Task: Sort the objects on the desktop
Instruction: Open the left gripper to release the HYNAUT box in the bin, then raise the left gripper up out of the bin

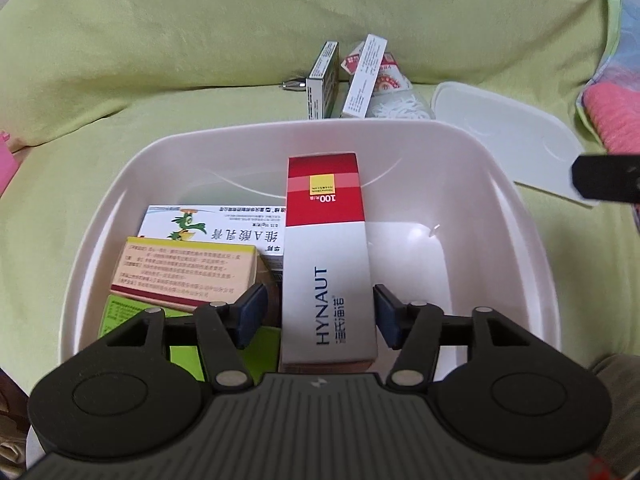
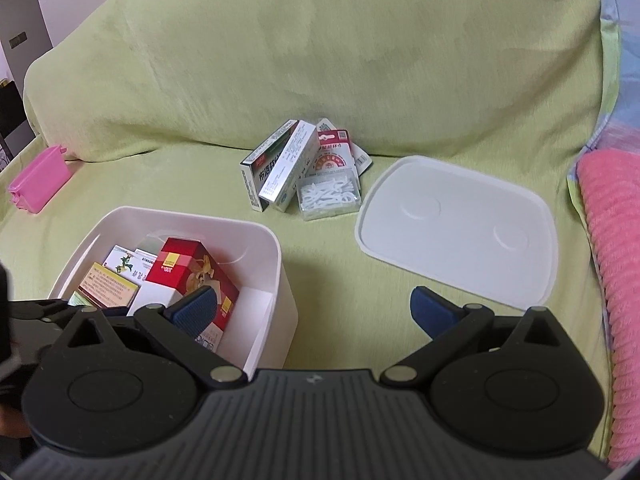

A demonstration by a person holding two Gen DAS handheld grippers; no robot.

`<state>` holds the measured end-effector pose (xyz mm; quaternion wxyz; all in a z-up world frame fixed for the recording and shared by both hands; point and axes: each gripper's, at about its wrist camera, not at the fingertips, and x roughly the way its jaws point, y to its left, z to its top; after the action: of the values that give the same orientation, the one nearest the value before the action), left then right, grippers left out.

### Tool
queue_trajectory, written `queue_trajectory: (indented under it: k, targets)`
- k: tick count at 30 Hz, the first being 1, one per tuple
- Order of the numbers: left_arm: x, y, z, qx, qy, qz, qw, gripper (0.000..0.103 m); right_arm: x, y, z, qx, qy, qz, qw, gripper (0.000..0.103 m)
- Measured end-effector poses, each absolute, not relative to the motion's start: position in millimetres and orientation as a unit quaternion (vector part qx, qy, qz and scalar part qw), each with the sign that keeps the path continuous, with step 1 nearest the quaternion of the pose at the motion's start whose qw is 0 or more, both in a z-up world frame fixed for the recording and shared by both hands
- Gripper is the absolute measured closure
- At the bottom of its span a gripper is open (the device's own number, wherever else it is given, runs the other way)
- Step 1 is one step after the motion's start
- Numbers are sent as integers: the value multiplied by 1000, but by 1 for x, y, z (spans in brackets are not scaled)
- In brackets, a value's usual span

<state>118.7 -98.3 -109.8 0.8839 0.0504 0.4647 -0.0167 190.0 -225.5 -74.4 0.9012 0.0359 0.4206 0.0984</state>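
- My left gripper (image 1: 320,314) hangs over the white bin (image 1: 532,248), jaws spread either side of the red-and-white HYNAUT box (image 1: 326,264); pads just beside its sides, a sliver of gap on both, so not pinching as far as I can tell; box stands tilted in the middle of the bin.
- Already in the bin, left side: white box with green bird (image 1: 208,232), peach box (image 1: 184,272), green box (image 1: 120,312) nearest me; so I judge four items sorted.
- My right gripper (image 2: 316,308) is spread wide and empty, hovering over the green cover (image 2: 320,60) between bin and lid.
- Left to do: the far pile beyond the bin; silver-grey box (image 2: 260,176), white box (image 2: 286,172) leaning on it, red-and-white packet (image 2: 334,152), clear case of floss picks (image 2: 330,192); all touching each other, none in the bin.
- White lid (image 2: 460,228) lies flat on the right, well apart from the bin; closing not yet done.
- Pink container (image 2: 38,184) far left, untouched; unsure if it belongs to the sort.
- My call: roughly halfway.
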Motion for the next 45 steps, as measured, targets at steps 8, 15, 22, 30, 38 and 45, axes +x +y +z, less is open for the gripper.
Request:
queue_trajectory:
  k: [8,15,22,30,38,45]
  targets:
    - [63,-90,-76,68,471,-80,876,44,185,-233,-81,53,425,91,899,1]
    - [69,-89,-91,37,503,-96,858,51,180,-227,-84,45,428,99,897,1]
    - [81,-92,-101,26,512,-101,853,51,179,-228,-85,47,429,98,897,1]
    - [99,-94,-117,25,513,-88,854,52,178,-227,-85,45,431,98,896,1]
    - [98,-86,-115,18,514,-74,855,52,178,-225,-84,44,431,97,896,1]
    - [90,-89,-104,40,498,-69,863,50,178,-222,-83,41,430,101,896,1]
